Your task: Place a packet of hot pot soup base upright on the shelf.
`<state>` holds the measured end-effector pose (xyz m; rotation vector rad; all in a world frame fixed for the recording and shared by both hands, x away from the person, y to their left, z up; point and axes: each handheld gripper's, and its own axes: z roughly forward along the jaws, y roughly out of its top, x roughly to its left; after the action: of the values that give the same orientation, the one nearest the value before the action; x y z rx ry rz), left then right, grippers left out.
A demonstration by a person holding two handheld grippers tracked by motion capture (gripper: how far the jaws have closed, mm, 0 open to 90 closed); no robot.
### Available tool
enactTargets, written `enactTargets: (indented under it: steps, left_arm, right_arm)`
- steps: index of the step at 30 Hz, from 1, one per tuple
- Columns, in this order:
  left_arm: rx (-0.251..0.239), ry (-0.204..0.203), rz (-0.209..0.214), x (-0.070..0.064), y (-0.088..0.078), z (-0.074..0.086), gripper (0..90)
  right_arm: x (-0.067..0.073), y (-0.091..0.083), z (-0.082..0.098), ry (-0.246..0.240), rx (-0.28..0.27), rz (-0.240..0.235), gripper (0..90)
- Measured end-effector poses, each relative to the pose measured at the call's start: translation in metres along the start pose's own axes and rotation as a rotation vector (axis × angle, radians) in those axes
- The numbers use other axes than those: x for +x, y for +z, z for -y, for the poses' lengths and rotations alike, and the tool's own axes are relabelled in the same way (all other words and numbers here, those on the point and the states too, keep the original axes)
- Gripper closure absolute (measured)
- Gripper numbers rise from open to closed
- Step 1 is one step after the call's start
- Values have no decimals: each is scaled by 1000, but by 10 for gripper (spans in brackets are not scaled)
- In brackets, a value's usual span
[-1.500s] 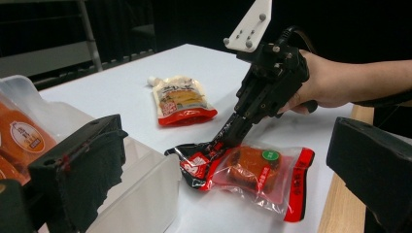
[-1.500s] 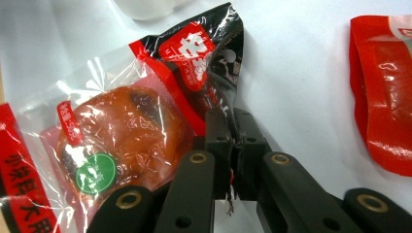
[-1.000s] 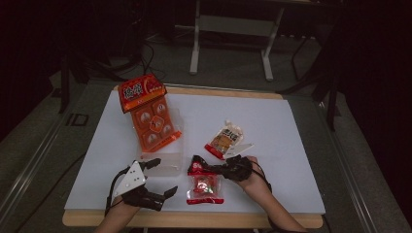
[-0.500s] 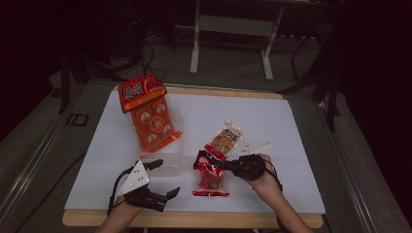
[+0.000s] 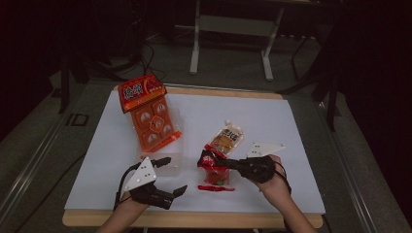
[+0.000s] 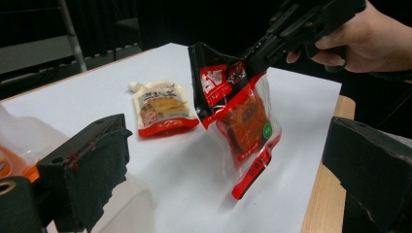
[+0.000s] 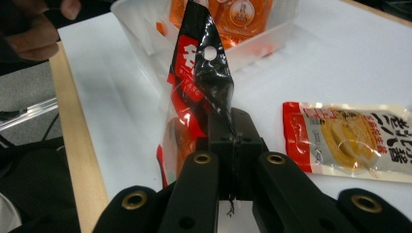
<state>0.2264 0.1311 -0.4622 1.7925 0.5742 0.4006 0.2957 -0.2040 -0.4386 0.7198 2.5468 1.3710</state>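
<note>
My right gripper (image 5: 210, 161) is clamped on the red pouch (image 5: 215, 171) by its top edge, lifting it, bottom edge near the table (image 5: 291, 126). Left gripper (image 5: 170, 175) stands open, empty. In my judgement, pickup done; placing into the clear tray (image 5: 171, 162) remains.

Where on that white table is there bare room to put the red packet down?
The white table is bare along its far right side, beyond the yellow pouch, and at the near left edge. It is crowded between the clear tray, the left tool and the red packet.
</note>
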Motion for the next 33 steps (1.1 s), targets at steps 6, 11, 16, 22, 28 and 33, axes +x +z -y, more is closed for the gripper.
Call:
enactTargets:
  steps: [6,11,16,22,28,33]
  left_arm:
    - [-5,26,-2,-1,13,-12,53]
    - [-3,38,26,2,20,-19,149]
    - [13,24,57,6,29,-23,198]
    - [34,1,103,12,37,-24,366]
    - [39,11,135,15,41,-26,544]
    - [37,15,150,15,42,-28,657]
  right_arm:
    - [10,-5,-5,-29,-5,-3,900]
    - [15,-8,-5,-40,-14,-17,899]
    - [19,-9,-5,-49,-20,-25,899]
    - [23,-9,-7,-61,-29,-39,899]
    - [27,-9,-9,-69,-39,-51,899]
    - [28,-8,-10,-75,-36,-53,899]
